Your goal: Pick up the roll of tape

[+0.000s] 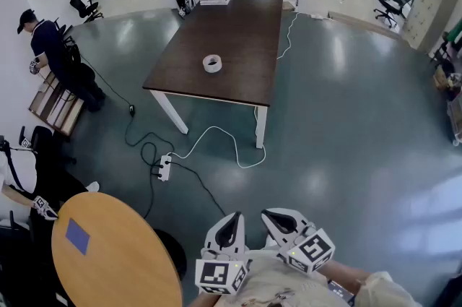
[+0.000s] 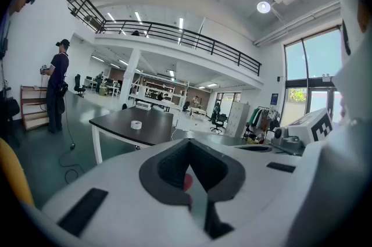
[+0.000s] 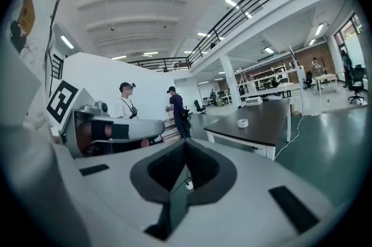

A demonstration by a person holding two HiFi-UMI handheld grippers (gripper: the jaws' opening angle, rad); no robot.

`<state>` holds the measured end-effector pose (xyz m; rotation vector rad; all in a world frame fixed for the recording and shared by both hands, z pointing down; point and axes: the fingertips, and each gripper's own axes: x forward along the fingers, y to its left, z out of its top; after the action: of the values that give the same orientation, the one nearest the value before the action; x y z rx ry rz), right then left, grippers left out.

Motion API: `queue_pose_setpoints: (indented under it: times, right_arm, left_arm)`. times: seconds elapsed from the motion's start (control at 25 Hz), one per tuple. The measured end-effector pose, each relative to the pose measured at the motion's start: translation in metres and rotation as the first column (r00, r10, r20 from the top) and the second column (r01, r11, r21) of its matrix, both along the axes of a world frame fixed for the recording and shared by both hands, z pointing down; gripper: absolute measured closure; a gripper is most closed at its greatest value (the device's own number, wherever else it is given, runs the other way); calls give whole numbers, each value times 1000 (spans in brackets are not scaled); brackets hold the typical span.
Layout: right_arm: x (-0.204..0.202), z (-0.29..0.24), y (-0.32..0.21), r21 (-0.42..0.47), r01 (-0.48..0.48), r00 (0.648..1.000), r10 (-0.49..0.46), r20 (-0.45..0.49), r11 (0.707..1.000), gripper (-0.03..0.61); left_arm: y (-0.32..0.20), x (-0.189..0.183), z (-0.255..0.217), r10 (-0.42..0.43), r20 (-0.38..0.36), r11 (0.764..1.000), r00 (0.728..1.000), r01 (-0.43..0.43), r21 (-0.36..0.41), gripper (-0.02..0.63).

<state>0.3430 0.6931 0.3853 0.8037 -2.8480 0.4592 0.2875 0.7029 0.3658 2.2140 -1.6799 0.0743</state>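
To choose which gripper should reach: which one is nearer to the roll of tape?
Left, slightly. The left gripper is almost in line with the roll of tape; the right gripper is off to its right. Both are far from it.

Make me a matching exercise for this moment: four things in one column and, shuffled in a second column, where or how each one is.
Things:
1. roll of tape
2. power strip
3. blue square
4. right hand-held gripper

Places or states:
A. lying on the floor
B. jaws together, nothing between them
C. on the dark table
D. on the round wooden table

Pairs: 1-C, 2-A, 3-D, 4-B.
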Motion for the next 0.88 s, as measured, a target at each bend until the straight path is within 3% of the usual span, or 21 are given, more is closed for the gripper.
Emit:
queue_pose_setpoints:
  times: [0.52,0.68,0.88]
  right_arm:
    - [-30,19,-9,-42,-12,1000,12,-6,999,572]
    - [-57,19,-5,-125,33,996,-22,90,992,571]
    - [-95,19,-9,-98,63,997,-58,50,993,572]
  left_arm:
    - [2,-34,26,-19,23,998,1000,20,-62,614]
    - [3,-61,30,-37,26,997,999,39,-64,614]
    - [2,-103,24,-75,12,996,997,75,-49,613]
